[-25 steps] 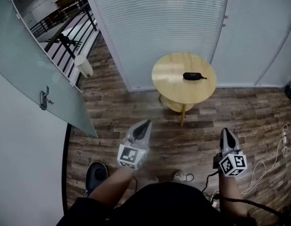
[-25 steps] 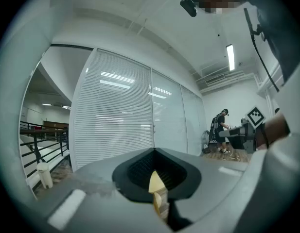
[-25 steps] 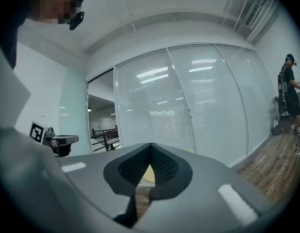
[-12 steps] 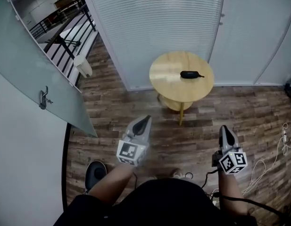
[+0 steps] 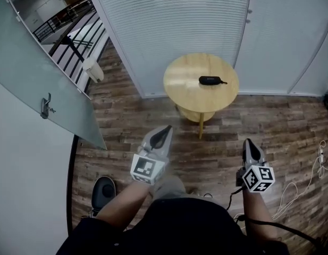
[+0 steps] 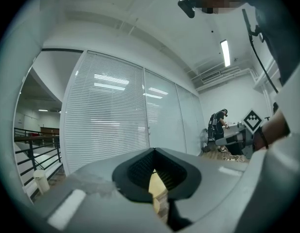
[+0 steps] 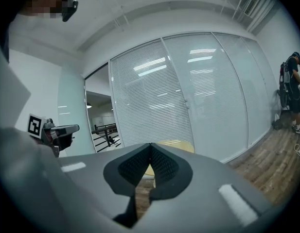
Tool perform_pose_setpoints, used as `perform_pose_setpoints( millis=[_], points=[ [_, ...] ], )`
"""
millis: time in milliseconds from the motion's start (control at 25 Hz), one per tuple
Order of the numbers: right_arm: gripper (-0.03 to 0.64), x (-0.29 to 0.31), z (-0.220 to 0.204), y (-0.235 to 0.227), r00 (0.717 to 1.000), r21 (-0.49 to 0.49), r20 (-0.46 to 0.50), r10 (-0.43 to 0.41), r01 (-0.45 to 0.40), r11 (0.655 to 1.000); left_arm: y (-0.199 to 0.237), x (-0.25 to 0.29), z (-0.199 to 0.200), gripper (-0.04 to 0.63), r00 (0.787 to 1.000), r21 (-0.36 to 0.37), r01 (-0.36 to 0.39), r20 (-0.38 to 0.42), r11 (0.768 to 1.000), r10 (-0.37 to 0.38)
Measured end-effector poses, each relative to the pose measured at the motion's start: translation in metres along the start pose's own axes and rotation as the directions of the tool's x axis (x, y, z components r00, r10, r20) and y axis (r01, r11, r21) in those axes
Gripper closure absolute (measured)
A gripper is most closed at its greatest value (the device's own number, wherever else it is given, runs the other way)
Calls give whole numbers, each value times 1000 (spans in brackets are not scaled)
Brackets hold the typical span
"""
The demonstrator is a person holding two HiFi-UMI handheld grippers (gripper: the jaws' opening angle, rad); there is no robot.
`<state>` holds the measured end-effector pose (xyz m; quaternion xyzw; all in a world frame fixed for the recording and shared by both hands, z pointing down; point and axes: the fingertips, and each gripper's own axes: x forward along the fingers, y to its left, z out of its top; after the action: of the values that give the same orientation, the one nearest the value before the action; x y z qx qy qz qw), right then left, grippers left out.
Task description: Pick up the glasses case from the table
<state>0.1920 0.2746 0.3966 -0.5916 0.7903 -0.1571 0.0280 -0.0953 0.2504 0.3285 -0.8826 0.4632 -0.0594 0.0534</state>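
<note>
A black glasses case (image 5: 209,80) lies on a small round wooden table (image 5: 186,81) by the blinds, far ahead of both grippers. In the head view my left gripper (image 5: 165,130) is held over the plank floor, well short of the table, jaws shut and empty. My right gripper (image 5: 247,143) hangs to the right at about the same distance from the table, jaws shut with nothing between them. In the left gripper view (image 6: 154,152) the jaw tips meet, with the table edge (image 6: 156,184) seen below them. The right gripper view (image 7: 150,145) shows closed tips and the table top (image 7: 176,143) behind them.
A frosted glass door (image 5: 31,84) stands open at the left. White blinds (image 5: 174,20) and glass panels back the table. Cables (image 5: 312,179) lie on the floor at right. A dark round object (image 5: 102,191) sits by my left side. Another person (image 7: 291,89) stands far right.
The table and case have drifted slightly left and nearer in the head view as I step forward. Both grippers stay shut and keep their places ahead of me.
</note>
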Motion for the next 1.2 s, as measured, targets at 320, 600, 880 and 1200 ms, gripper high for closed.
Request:
perform_pose_setpoints(
  millis=[320, 600, 880, 1200],
  points=[
    [609, 36, -8, -23, 999, -32, -18, 47, -48, 998, -15, 54, -41, 592, 999, -32, 16, -47, 999, -18],
    [609, 96, -3, -33, 994, -57, -46, 96, -99, 993, 15, 144, -41, 592, 998, -36, 55, -10, 998, -55],
    [609, 192, 25, -77, 997, -37, -39, 64, -65, 997, 70, 244, -36, 592, 998, -42, 68, 9, 997, -68],
    [609, 343, 59, -91, 993, -40, -40, 107, -108, 993, 166, 351, -44, 592, 999, -39, 44, -20, 998, -45]
  ],
)
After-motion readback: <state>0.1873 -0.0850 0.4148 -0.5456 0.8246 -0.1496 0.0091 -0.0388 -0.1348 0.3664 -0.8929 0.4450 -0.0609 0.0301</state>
